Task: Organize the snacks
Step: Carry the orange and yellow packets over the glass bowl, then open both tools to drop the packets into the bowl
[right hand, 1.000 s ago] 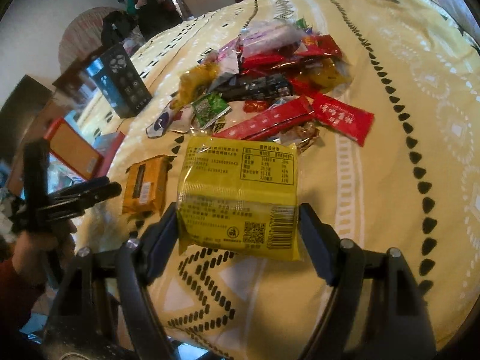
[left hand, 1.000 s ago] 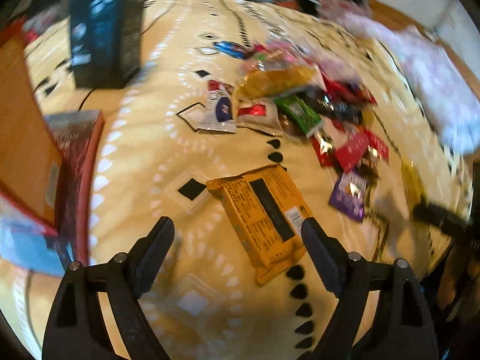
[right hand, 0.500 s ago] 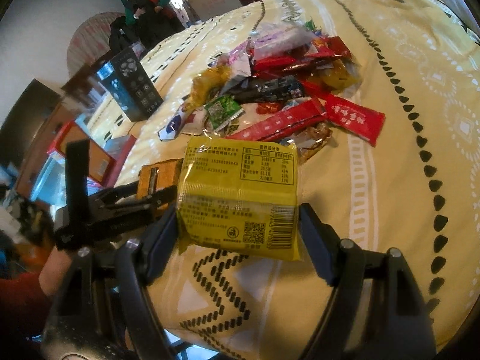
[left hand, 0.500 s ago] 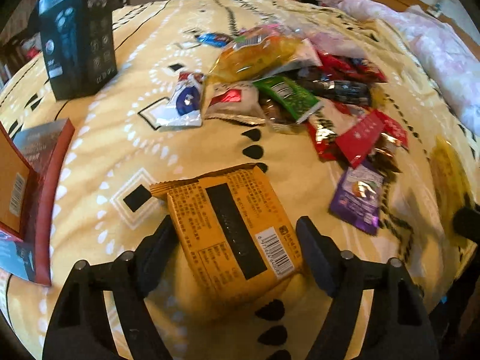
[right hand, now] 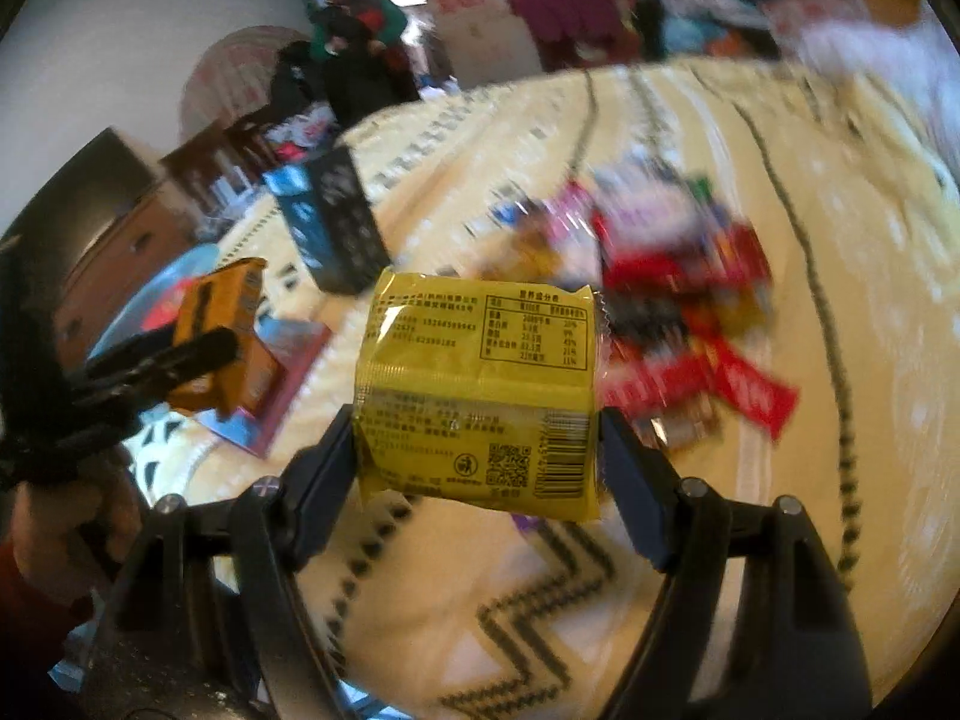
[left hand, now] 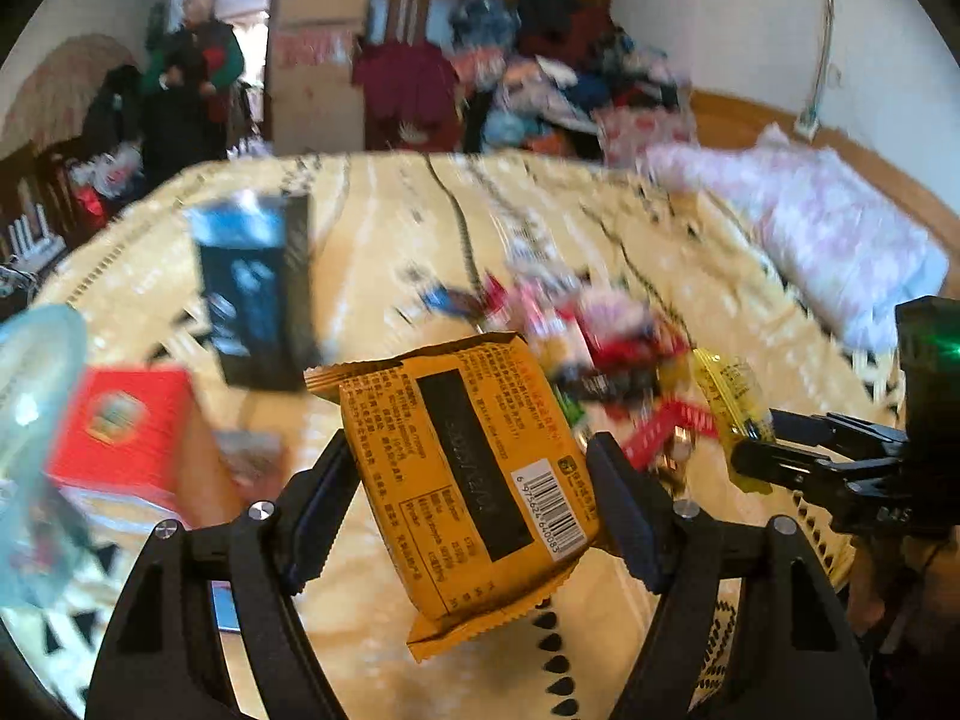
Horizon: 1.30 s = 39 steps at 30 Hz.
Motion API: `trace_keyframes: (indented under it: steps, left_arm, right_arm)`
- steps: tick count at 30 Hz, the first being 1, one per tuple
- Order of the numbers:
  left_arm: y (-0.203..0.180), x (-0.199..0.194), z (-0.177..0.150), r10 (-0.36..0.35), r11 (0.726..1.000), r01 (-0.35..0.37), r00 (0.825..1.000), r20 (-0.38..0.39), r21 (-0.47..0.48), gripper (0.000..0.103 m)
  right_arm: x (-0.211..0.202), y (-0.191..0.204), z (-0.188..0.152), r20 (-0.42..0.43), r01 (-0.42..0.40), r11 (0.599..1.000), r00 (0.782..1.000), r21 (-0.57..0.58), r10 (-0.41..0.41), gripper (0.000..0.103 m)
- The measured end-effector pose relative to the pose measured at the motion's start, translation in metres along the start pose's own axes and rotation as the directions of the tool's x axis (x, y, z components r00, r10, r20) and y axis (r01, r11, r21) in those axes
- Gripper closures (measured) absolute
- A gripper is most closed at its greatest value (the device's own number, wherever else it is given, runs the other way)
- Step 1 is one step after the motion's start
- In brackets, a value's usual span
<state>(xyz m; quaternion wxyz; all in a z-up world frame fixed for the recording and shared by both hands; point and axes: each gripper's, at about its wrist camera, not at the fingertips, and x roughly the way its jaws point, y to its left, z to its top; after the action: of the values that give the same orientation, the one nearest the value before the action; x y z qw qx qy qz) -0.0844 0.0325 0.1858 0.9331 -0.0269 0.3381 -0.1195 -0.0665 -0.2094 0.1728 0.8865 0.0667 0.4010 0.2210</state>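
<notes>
Jaws just closed: left gripper (left hand: pixel 468 498) clamps orange pack (left hand: pixel 462 480), right gripper (right hand: pixel 477 462) yellow pack (right hand: pixel 480 396); snack pile (right hand: pixel 666 282) blurred.

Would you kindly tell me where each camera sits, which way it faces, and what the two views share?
Left wrist: sits on the left tongs, faces across the bed, showing its fingers clamping the orange packet; the right tongs show too.
Right wrist: sits on the right tongs, faces likewise, clamping the yellow packet; the left tongs and a hand show.
Shared: both packets, the snack pile and the dark box.
</notes>
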Motion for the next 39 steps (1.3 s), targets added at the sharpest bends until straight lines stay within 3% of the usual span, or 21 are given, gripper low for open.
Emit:
trace_keyframes:
  steps: [6, 12, 16, 19, 23, 27, 39]
  left_arm:
    - [0.064, -0.064, 0.031, 0.104, 0.994, -0.099, 0.989, 0.106, -0.052, 0.025]
    - [0.152, -0.12, 0.046, 0.244, 0.963, -0.219, 0.956, 0.164, -0.157, 0.025]
    - [0.225, -0.149, 0.048, 0.369, 0.914, -0.329, 0.916, 0.154, -0.237, 0.025]
    - [0.276, -0.158, 0.041, 0.464, 0.861, -0.422, 0.88, 0.097, -0.283, 0.025]
    - [0.332, -0.159, 0.023, 0.534, 0.798, -0.495, 0.845, 0.022, -0.343, 0.025]
    - [0.36, -0.158, 0.007, 0.552, 0.769, -0.514, 0.834, -0.011, -0.38, 0.025]
    - [0.374, -0.153, -0.011, 0.546, 0.765, -0.516, 0.837, -0.035, -0.385, 0.025]
  right_arm:
    - [-0.006, 0.063, 0.058, 0.076, -0.057, 0.991, 0.995, -0.123, 0.066, 0.025]
    - [0.012, 0.158, 0.107, 0.085, -0.154, 0.952, 0.98, -0.265, 0.182, 0.025]
    - [0.032, 0.216, 0.124, 0.052, -0.221, 0.918, 0.967, -0.328, 0.251, 0.025]
    - [0.057, 0.265, 0.132, 0.007, -0.27, 0.887, 0.956, -0.374, 0.293, 0.025]
    - [0.092, 0.311, 0.128, -0.078, -0.32, 0.853, 0.945, -0.412, 0.316, 0.025]
    - [0.119, 0.341, 0.119, -0.138, -0.336, 0.838, 0.942, -0.429, 0.307, 0.025]
    - [0.15, 0.381, 0.107, -0.198, -0.322, 0.83, 0.945, -0.455, 0.259, 0.025]
